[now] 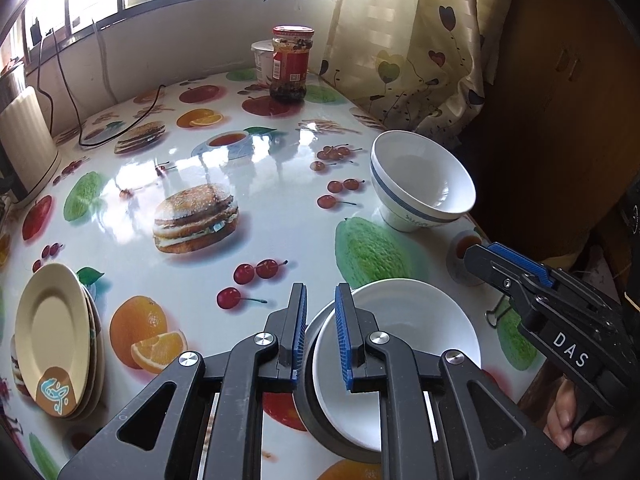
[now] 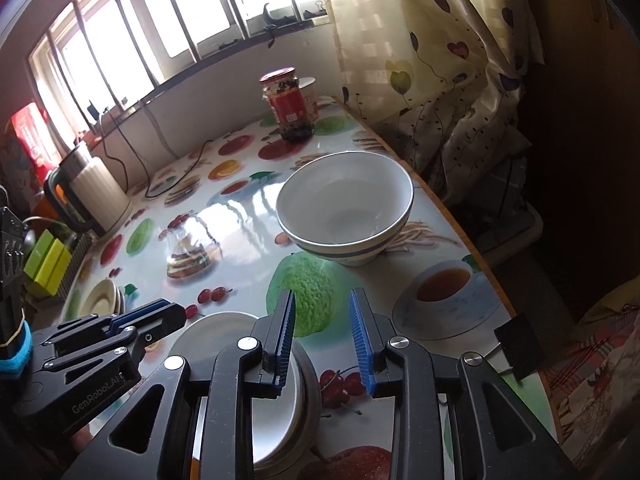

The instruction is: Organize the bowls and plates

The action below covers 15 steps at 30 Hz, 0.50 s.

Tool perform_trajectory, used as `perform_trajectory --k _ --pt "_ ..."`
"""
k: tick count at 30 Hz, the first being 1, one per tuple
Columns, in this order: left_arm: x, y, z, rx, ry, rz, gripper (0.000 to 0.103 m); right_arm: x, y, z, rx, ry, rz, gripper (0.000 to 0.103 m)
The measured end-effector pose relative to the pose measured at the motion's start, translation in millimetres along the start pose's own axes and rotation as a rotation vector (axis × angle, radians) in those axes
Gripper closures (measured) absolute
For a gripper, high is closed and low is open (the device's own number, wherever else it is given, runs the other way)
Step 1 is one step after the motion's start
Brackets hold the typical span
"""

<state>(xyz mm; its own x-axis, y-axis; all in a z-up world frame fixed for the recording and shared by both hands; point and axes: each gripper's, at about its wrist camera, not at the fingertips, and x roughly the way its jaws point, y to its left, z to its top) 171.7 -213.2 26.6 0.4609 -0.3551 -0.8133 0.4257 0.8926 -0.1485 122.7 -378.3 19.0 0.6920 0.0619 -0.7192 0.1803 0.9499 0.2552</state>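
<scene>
A white shallow dish [image 1: 412,344] [image 2: 224,364] sits nested in a dark grey one [image 1: 312,416] near the table's front edge. My left gripper [image 1: 321,334] [image 2: 180,316] straddles their left rim, one finger inside the white dish and one outside, shut on it. A white bowl with blue bands [image 1: 420,180] [image 2: 344,208] stands upright by the right edge. My right gripper [image 2: 322,340] [image 1: 486,258] hovers open just right of the dishes, short of that bowl, with nothing between its fingers. A stack of cream plates [image 1: 52,340] [image 2: 104,296] lies at the left.
A red-labelled jar [image 1: 292,64] [image 2: 288,104] and a white tub [image 1: 262,58] stand at the far end. A kettle [image 2: 96,196] with its cord is at the far left. The fruit-print table [image 1: 280,152] ends just right of the bowl, beside a curtain [image 2: 440,80].
</scene>
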Motion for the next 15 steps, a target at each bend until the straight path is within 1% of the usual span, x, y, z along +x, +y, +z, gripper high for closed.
perform_trajectory --k 2,4,8,12,15 --pt "5.1 0.6 6.7 -0.005 0.009 -0.012 0.086 1.9 -5.6 6.9 0.007 -0.005 -0.011 0.07" --pt "10.1 0.2 13.7 -0.004 0.012 -0.016 0.081 3.0 -11.0 13.5 0.014 -0.016 -0.018 0.067" --pt "20.5 0.8 29.4 -0.024 0.024 -0.055 0.081 9.3 -21.5 27.5 0.022 -0.024 -0.047 0.065" --pt "31.7 -3.5 43.9 -0.019 0.029 -0.06 0.081 18.9 -34.1 39.5 0.036 -0.022 -0.073 0.062" --pt "39.2 -8.8 55.0 -0.017 0.032 -0.082 0.081 26.7 -42.9 47.4 0.04 -0.018 -0.087 0.061"
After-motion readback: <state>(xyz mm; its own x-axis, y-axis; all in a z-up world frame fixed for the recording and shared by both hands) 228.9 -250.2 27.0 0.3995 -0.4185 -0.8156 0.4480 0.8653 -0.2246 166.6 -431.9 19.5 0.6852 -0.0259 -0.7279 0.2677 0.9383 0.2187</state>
